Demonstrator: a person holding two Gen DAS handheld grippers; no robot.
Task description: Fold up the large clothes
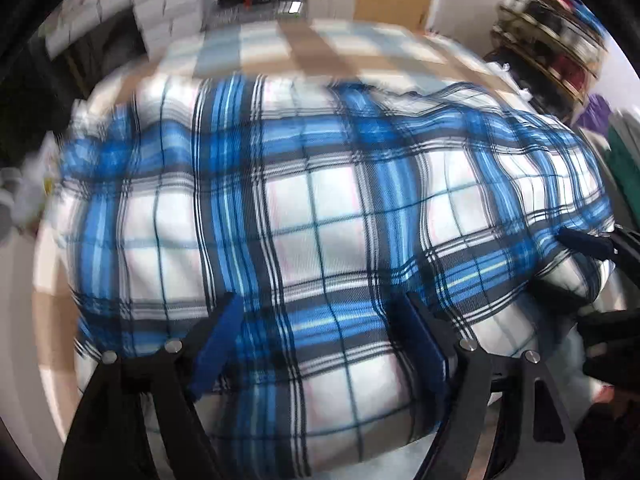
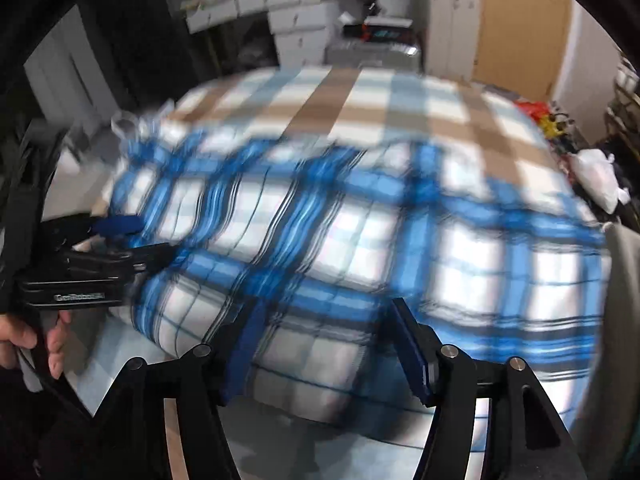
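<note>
Left wrist view: left gripper hangs released, fingers spread above the plaid shirt lying on the checked bed; pinch its near edge squarely

Right wrist view: right gripper likewise released over the shirt; match that grip before lifting

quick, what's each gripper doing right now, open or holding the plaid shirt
Left gripper: open above the plaid shirt, gripping nothing.
Right gripper: open above the shirt, gripping nothing.
</note>
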